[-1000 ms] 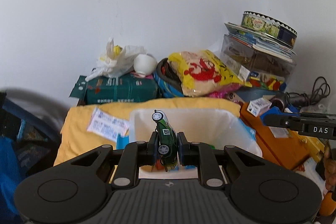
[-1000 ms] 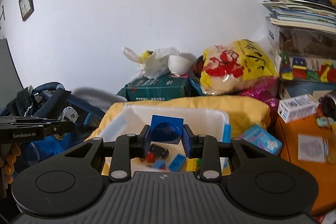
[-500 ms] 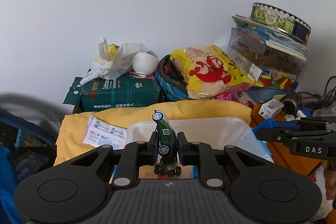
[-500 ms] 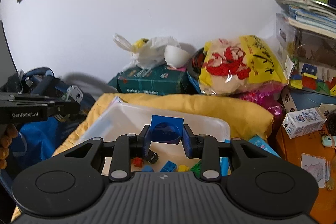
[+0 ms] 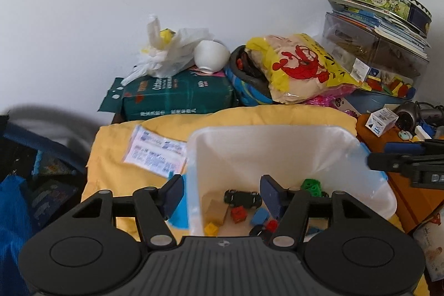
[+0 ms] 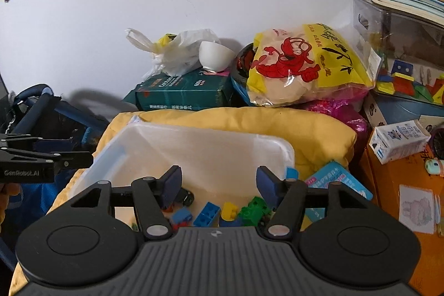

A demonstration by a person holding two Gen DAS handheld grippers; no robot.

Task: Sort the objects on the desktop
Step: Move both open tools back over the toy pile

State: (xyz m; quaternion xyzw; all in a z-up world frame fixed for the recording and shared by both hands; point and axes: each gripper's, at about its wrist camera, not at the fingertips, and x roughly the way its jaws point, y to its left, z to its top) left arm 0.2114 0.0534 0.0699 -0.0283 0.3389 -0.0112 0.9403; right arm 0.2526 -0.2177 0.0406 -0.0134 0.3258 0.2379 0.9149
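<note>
White wall [image 6: 111, 4], "Cotton" pack [image 6: 183, 92], "GenRobot.AI" left gripper [image 6: 27, 168]

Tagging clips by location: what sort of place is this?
Probably a cluttered home corner or child's room: a white bin of toy blocks, a cookie tin atop stacked books, a snack bag.

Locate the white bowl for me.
In both wrist views the white bowl lies tipped at the back by the wall, on the green pack, between the white plastic bag and the yellow bag.
</note>
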